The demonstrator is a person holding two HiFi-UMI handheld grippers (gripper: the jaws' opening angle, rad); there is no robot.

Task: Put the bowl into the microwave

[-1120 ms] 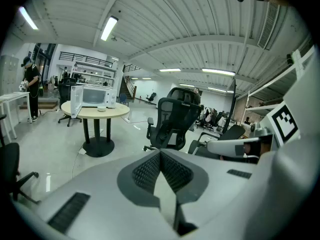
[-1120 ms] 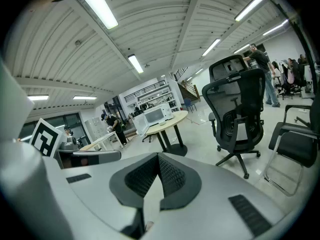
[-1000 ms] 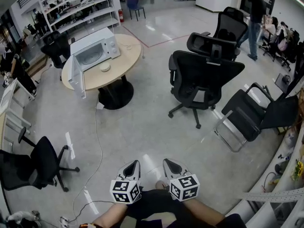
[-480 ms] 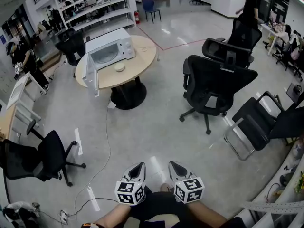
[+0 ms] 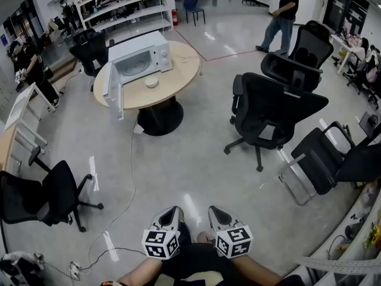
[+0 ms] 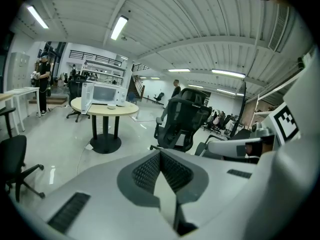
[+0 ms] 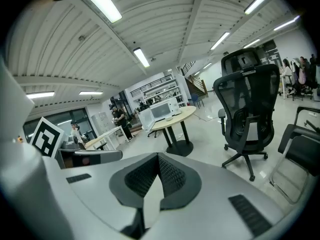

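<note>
— At 11 o'clock in the head view, well off across the room: round table (image 5: 178, 94) with the microwave (image 5: 143, 51) on it, door (image 5: 113, 91) swung wide open. The bowl (image 5: 152, 82) sits on the tabletop just in front of the open cavity, not inside.

— Grippers?

— Both at 6 o'clock, close to the body. Left gripper (image 5: 169, 214) and right gripper (image 5: 215, 213): each one's own view shows the tips pressed together with nothing between them.

— So which step?

— Approach, I'd say. The bowl is untouched and far out of reach.

— Next move?

— Head toward 11 o'clock. Keep the black office chair (image 5: 271, 106) at 1 o'clock on the right, and mind the cable (image 5: 132, 171) trailing to the table base. Then spread one claw, take the bowl by its rim and slide it into the cavity. The door hangs out at the microwave's 9 o'clock side, so coming in from 3 o'clock looks easier.

— What does one view give that the others don't?

— The head view gives the plan layout: bowl against cavity, the cable run, a person (image 5: 284, 8) walking near 1 o'clock. The gripper views sit low and look level, so the table is edge-on and the bowl is only a pale speck. But only they show the tips touching. From above the jaws are foreshortened and their state is hard to read.
</note>
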